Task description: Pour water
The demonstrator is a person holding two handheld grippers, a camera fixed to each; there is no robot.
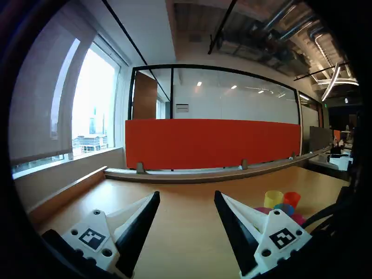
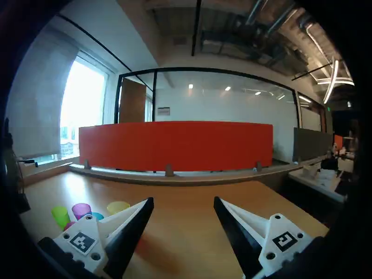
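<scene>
A: Left gripper (image 1: pixel 186 195): white fingers with black inner edges, spread apart, nothing between them. Right gripper (image 2: pixel 182 201): the same, spread and empty. Both sit low over the desk (image 1: pixel 186 232), which is pale wood, smooth and matt.

B: The cups?

A: Cups (image 1: pixel 281 204) stand in a small cluster on the desk between the two grippers. In the left gripper view they lie to the right, in the right gripper view to the left, partly hidden behind a finger each time. Upright, mouths up, long axis vertical.

B: Material?

A: Thin tinted plastic, tapered, slightly see-through. Yellow cup (image 1: pixel 273 198) and purple cup (image 2: pixel 81 210) read clearest.

B: Nearer hand?

A: About even, I judge; either must swing inward. Cannot tell which cup holds water.

B: Beyond?

A: Red screen (image 1: pixel 209 143), flat, along the desk's far edge. Glass wall (image 1: pixel 232 100) behind it. Bright window (image 1: pixel 93 111) far left.
</scene>
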